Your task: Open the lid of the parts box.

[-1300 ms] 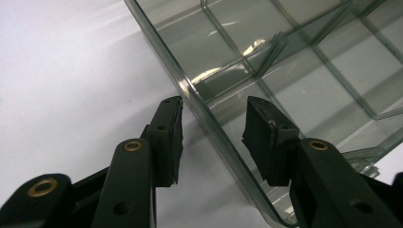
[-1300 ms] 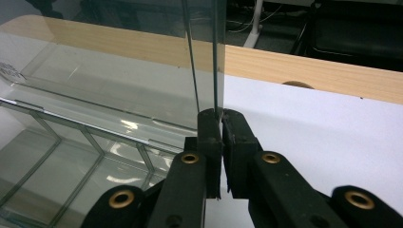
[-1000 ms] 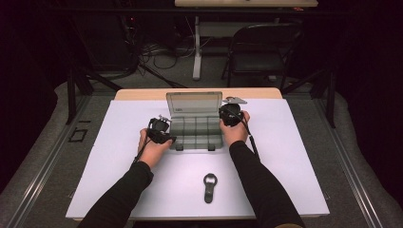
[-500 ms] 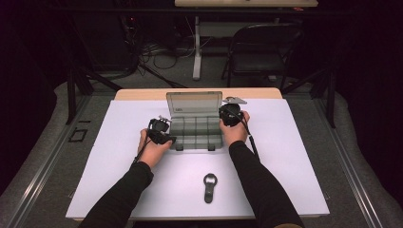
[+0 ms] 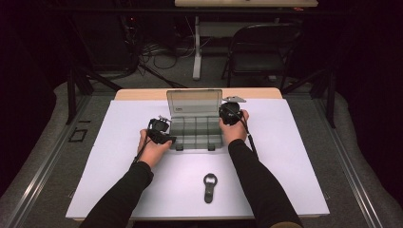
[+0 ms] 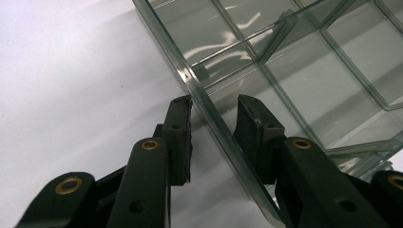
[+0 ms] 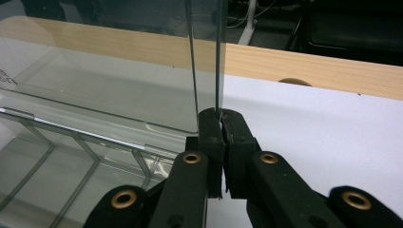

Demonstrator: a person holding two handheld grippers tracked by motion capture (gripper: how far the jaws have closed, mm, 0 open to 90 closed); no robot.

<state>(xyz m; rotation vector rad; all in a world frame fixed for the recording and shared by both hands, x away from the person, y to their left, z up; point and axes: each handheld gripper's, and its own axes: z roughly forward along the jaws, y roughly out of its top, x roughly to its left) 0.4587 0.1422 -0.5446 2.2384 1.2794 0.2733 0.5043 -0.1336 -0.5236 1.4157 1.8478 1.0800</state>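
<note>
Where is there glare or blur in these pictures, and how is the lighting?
High view: the white table cover is brightly lit, the room behind is dark. Left gripper view: pale reflections streak the clear organizer box, and the near fingers look soft. Right gripper view: the raised lid reflects faintly, the background is dim.

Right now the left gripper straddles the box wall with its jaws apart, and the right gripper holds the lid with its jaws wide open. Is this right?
Not quite. In the right gripper view, the right gripper has its jaws shut on the lid edge, not wide open. The left gripper does straddle the box wall, jaws apart.
</note>
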